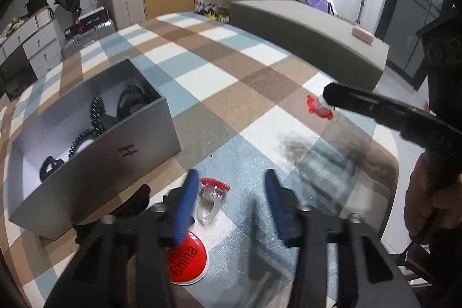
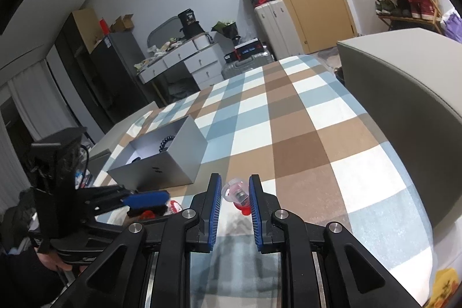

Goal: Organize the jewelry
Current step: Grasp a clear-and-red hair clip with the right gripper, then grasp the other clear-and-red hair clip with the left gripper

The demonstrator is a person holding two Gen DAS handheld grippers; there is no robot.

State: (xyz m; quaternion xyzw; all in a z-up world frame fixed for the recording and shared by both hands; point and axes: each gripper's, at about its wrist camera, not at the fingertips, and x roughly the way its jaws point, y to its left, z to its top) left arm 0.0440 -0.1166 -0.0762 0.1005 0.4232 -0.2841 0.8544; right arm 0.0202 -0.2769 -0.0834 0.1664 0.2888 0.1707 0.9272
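L hand-held gripper (image 1: 229, 178) is wide open, nothing held. A toy ring w/ red scalloped top and clear band (image 1: 212, 199) lies on the checked blanket (image 1: 219, 68) just inside the L finger (image 1: 187, 201), close to touching it, far from the R finger of that pair. Its long axis runs roughly along the fingers: red top away from the camera, clear band toward it. Judgement: the gripper needs a small shift to its own left to center the ring before closing.

R hand-held gripper (image 2: 234, 186) is partly closed around a 2nd ring (image 2: 238, 192) of the same kind, clear band up, red top down. The R pad looks to be in contact; a small gap shows at the L pad, so I can't tell if the grip is firm or if the ring rests on the blanket. From the left wrist view that ring sits at the gripper tip, low over the blanket.

The grey open box (image 1: 95, 134), dark beaded pieces inside, sits left of both grippers, nearer the L one; likely where both rings go.

A red "China" badge (image 1: 189, 260) lies partly hidden under the L gripper body. Box contents are shadowed and hard to identify. The surface looks like a bed, not a tabletop.
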